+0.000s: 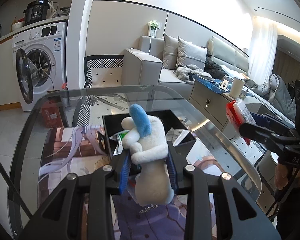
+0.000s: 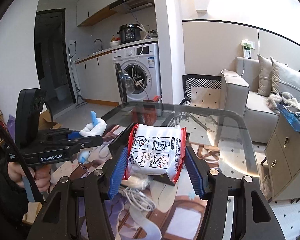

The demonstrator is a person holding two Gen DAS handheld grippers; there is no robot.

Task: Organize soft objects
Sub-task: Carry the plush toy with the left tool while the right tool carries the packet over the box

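My left gripper [image 1: 148, 158] is shut on a white plush toy [image 1: 148, 140] with a blue ear, held above the glass table [image 1: 56, 102]; its keychain dangles below. Beneath it lies a black box [image 1: 168, 118] with packets inside. My right gripper [image 2: 157, 158] is shut on a white packet with red edges [image 2: 157, 150], its blue pads [image 2: 118, 172] pressing both sides. In the left wrist view that right gripper [image 1: 238, 129] holds the packet [image 1: 238, 114] at the far right. In the right wrist view the left gripper [image 2: 94, 136] carries the plush toy [image 2: 93, 127] at the left.
A white cable [image 2: 138, 198] and a soft white bundle [image 2: 138, 181] lie on the printed mat [image 2: 178, 216] under the packet. A grey sofa [image 1: 170, 64], a side cabinet [image 1: 208, 102] with a cup, and a washing machine [image 1: 40, 60] with its door open stand beyond the table.
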